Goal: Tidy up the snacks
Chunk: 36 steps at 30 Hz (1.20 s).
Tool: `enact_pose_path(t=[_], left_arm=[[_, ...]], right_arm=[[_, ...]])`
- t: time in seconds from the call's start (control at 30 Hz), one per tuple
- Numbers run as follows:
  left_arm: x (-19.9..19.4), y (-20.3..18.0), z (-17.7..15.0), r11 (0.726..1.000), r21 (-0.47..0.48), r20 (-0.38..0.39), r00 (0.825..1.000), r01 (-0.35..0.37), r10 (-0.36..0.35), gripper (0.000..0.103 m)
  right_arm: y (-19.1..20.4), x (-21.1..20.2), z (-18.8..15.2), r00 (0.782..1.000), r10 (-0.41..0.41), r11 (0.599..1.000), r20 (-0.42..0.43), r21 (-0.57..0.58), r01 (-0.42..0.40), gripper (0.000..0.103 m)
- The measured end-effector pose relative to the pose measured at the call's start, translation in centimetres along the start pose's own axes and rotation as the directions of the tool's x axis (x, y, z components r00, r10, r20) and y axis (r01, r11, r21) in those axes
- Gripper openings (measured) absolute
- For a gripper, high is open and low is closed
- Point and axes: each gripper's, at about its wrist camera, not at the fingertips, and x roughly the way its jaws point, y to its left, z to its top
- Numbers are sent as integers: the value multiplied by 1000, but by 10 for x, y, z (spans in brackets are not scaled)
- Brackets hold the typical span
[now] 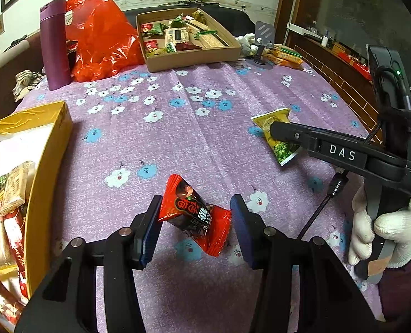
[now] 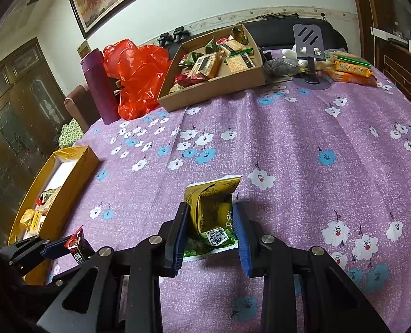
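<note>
The left gripper (image 1: 195, 222) clamps a glossy red-and-black candy wrapper (image 1: 194, 216), twisted at both ends. The right gripper (image 2: 211, 236) pinches a crumpled yellow-green pea packet (image 2: 213, 216), folded inward between the pads.

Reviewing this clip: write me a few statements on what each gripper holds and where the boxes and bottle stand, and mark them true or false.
1. The left gripper is shut on the red foil snack packet. True.
2. The right gripper is empty. False: it pinches the yellow-green pea snack packet.
3. The brown cardboard tray is empty. False: it holds wrapped snacks.
4. The purple bottle stands upright beside the red plastic bag. True.
5. The yellow box holds snacks. True.
</note>
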Motion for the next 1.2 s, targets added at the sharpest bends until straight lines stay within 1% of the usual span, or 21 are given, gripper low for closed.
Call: enact_pose_path(t=[0.27, 0.6, 0.8, 1.0, 1.1, 1.2], left_arm=[[-10, 5, -3, 1000, -16, 15, 1000, -20, 20, 47], [-27, 20, -11, 998, -54, 38, 999, -34, 36, 47], [-39, 30, -18, 996, -84, 53, 998, -38, 43, 47], [-51, 41, -24, 993, -109, 73, 996, -40, 48, 47], [-58, 44, -26, 993, -113, 86, 995, -37, 47, 47], [-62, 47, -28, 993, -114, 97, 994, -40, 51, 47]], right_arm=[[4, 4, -3, 1000, -4, 1000, -6, -19, 4, 33], [5, 5, -5, 1000, -11, 1000, 6, -17, 11, 33], [6, -1, -7, 999, -22, 1000, 40, -14, 23, 33], [15, -6, -10, 996, -46, 998, 74, -44, 49, 33], [20, -9, -11, 995, -62, 996, 75, -57, 67, 33], [20, -17, -15, 996, -47, 998, 70, -36, 50, 33]])
